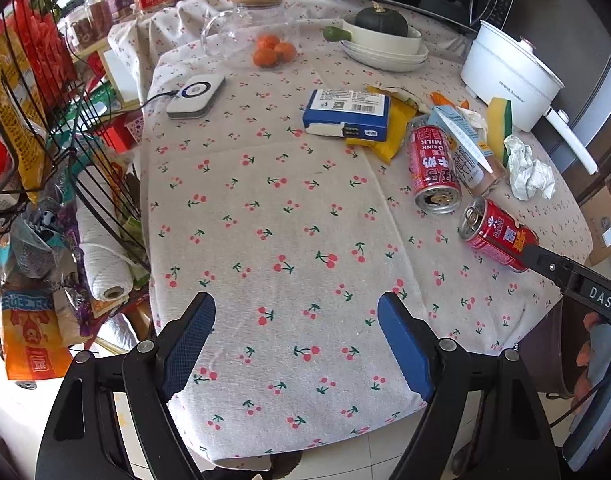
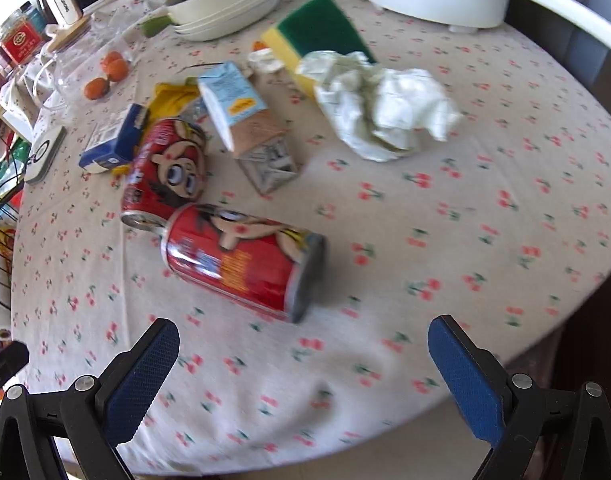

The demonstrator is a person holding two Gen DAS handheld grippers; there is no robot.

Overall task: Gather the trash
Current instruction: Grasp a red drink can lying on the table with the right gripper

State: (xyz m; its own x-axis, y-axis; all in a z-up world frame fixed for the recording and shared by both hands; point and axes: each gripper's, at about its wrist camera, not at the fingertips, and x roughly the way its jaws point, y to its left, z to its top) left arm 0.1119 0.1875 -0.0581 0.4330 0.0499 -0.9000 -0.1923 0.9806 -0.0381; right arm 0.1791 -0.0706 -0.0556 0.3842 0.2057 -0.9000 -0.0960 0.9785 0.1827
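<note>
Round surface [image 1: 289, 240] under a cherry-print cloth, trash gathered on its right half.

Right tool [image 2: 303, 364] spread wide, pads apart, pinching nothing, low over the near right edge. Just beyond it and slightly left of its midline: near can [image 2: 241, 258], red, on its side, base end toward the tool, not between the pads. In the left wrist view the same near can [image 1: 499, 236] seems to meet the tip of the right tool's black arm at its far-right end; real contact hard to judge.

Far can [image 2: 165, 168], also red and on its side, just left of and behind the near can, rims close together or touching. Carton [image 2: 245, 120], pale blue, flattened, right beside the far can. Blue box [image 2: 113, 140] further left, on a yellow wrapper [image 2: 173, 96]. Crumpled paper [image 2: 389, 108] to the right, well apart from the cans, against a sponge [image 2: 317, 36] behind it.

Left tool [image 1: 297, 344] spread too, empty, over the bare near middle of the cloth, well left of the cans.

Far side: white pot [image 1: 509, 76], stacked dishes [image 1: 385, 46] with a dark squash, oranges [image 1: 273, 52], a white device [image 1: 195, 96]. Wire rack [image 1: 45, 140] of packets off the left edge.
</note>
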